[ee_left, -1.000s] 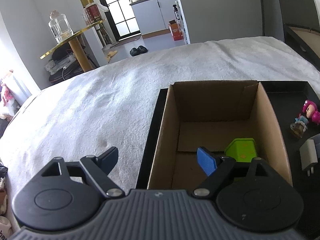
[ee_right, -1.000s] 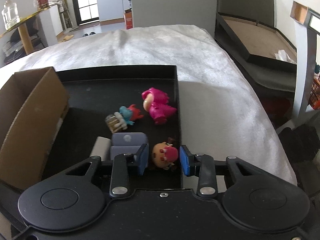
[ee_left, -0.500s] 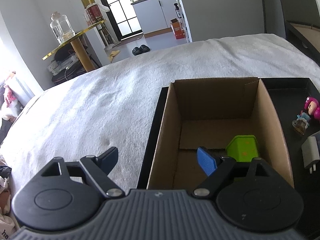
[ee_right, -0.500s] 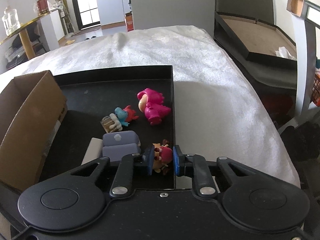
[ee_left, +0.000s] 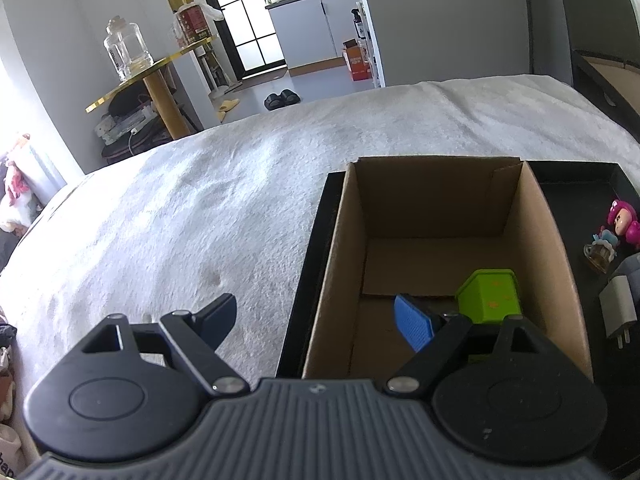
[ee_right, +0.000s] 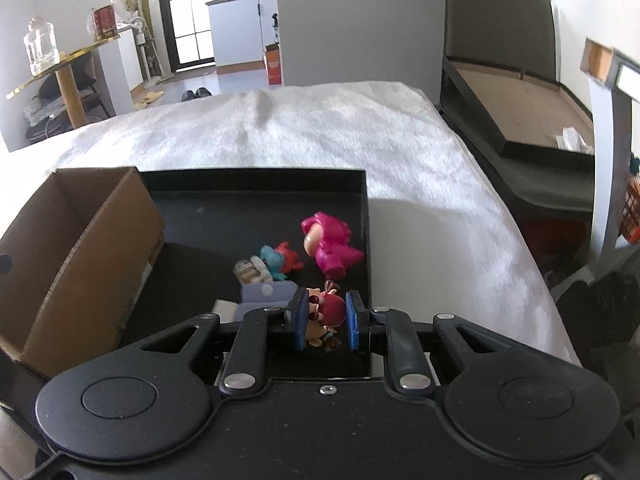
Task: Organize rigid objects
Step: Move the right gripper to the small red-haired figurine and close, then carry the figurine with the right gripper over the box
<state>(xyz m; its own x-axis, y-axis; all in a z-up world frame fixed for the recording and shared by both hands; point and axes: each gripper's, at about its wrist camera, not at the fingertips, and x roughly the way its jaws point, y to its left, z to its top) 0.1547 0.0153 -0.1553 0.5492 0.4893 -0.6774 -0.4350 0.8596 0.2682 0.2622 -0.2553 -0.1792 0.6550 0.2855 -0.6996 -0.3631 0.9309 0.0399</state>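
A white blanket-covered bed (ee_right: 280,140) carries a black tray (ee_right: 256,192) at frame centre. The right hand-held gripper (ee_right: 326,322) is clenched on a red-haired figurine (ee_right: 326,312), low centre. The left hand-held gripper (ee_left: 316,316) is spread wide over the cardboard box (ee_left: 536,208) holding a green block (ee_left: 490,296).

— Box contents?
— Open cardboard box (ee_left: 532,216) standing on the black tray (ee_right: 256,196), left side; one green block (ee_left: 490,294) on its floor.
— Loose items?
— Magenta figure (ee_right: 330,242) lying near the tray's right wall; blue-and-red figure (ee_right: 276,260) beside it; red-haired doll (ee_right: 326,314) pinched between the right claw (ee_right: 325,320) pads.
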